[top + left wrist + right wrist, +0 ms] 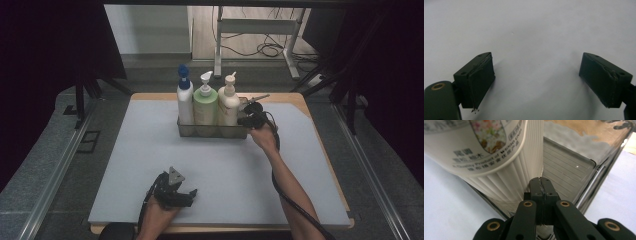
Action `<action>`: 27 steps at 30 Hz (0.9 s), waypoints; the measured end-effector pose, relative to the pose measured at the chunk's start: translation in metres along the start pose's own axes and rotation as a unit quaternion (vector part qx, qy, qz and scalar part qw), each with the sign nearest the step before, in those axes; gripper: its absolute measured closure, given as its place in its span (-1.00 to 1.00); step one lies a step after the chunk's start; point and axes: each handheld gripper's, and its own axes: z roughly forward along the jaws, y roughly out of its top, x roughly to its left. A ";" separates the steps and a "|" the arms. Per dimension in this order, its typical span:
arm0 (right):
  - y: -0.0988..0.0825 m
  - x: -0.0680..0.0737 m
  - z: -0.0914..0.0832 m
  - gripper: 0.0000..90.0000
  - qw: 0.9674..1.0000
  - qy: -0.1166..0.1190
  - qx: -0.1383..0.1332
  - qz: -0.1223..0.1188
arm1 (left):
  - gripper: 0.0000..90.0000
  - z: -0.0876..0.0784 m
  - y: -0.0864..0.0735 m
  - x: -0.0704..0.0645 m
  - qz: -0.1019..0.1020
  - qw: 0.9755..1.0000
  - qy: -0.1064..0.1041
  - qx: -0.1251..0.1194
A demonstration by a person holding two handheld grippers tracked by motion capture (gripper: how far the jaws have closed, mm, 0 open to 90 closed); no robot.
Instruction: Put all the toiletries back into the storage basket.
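A clear plastic tray (235,131) stands at the back middle of the grey mat. It holds three pump bottles: a white one with a blue pump (184,102), a green one (205,107) and a cream one (228,105). My right gripper (248,120) is at the tray's right end, beside the cream bottle (496,165). Its jaws are pressed together over the tray's thin rim (584,197), which looks pinched between them. My left gripper (186,192) rests low near the mat's front edge, jaws wide apart over bare mat (536,75), with nothing between them.
The grey mat (150,165) covers a wooden table whose edge shows at the back right (300,102). Metal rails (65,150) run along both sides. A white desk frame with cables (260,30) stands behind the table.
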 end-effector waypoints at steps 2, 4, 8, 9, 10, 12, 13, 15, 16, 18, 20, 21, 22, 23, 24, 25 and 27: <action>0.000 0.001 0.000 1.00 1.000 0.001 0.000 -0.002 | -0.73 0.000 0.000 0.000 0.000 1.000 0.000 0.000; 0.001 0.002 0.001 1.00 1.000 0.003 0.000 -0.004 | -0.73 0.000 0.000 0.000 0.000 1.000 0.000 -0.001; 0.002 0.007 0.001 1.00 1.000 0.009 -0.003 -0.009 | -0.73 0.000 0.000 0.000 0.000 1.000 0.000 -0.001; 0.002 0.008 0.002 1.00 1.000 0.011 -0.004 -0.012 | -0.73 0.000 0.000 0.000 0.000 1.000 0.000 -0.001; 0.002 0.010 0.002 1.00 1.000 0.013 -0.004 -0.014 | -0.73 0.000 0.000 0.000 0.000 1.000 0.000 -0.001; 0.003 0.012 0.003 1.00 1.000 0.011 -0.005 -0.017 | -0.73 0.000 0.000 0.000 0.000 1.000 0.000 -0.001; 0.003 0.013 0.003 1.00 1.000 0.010 -0.005 -0.017 | -0.73 0.000 0.000 0.000 0.000 1.000 0.000 -0.001; 0.002 0.012 0.002 1.00 1.000 0.015 -0.007 -0.012 | -0.73 0.000 0.000 0.000 0.000 1.000 0.000 -0.001; 0.002 0.011 0.002 1.00 1.000 0.016 -0.009 -0.012 | -0.73 0.000 0.000 0.000 0.000 1.000 0.000 -0.001; 0.002 0.012 0.001 1.00 1.000 0.016 -0.010 -0.013 | -0.73 0.000 0.000 0.000 0.000 1.000 0.000 -0.001; 0.002 0.012 0.001 1.00 1.000 0.017 -0.010 -0.014 | -0.73 0.000 0.000 0.000 0.000 1.000 0.000 -0.001; 0.002 0.013 0.000 1.00 1.000 0.017 -0.011 -0.014 | -0.73 0.000 0.000 0.000 0.000 1.000 0.000 -0.001; 0.002 0.013 -0.001 1.00 1.000 0.019 -0.011 -0.014 | -0.73 0.000 0.000 0.000 0.001 1.000 0.001 0.000; 0.002 0.014 -0.001 1.00 1.000 0.020 -0.012 -0.016 | -0.73 0.000 0.000 0.000 0.001 1.000 0.000 0.000; 0.002 0.014 -0.001 1.00 1.000 0.021 -0.012 -0.018 | -0.73 0.000 0.000 0.000 0.001 1.000 0.000 0.001; 0.002 0.016 -0.002 1.00 1.000 0.022 -0.011 -0.019 | -0.73 0.000 0.000 0.000 0.001 1.000 0.000 0.001; 0.003 0.016 -0.003 1.00 0.999 0.023 -0.012 -0.022 | -0.73 0.000 0.000 0.000 0.001 1.000 0.000 0.001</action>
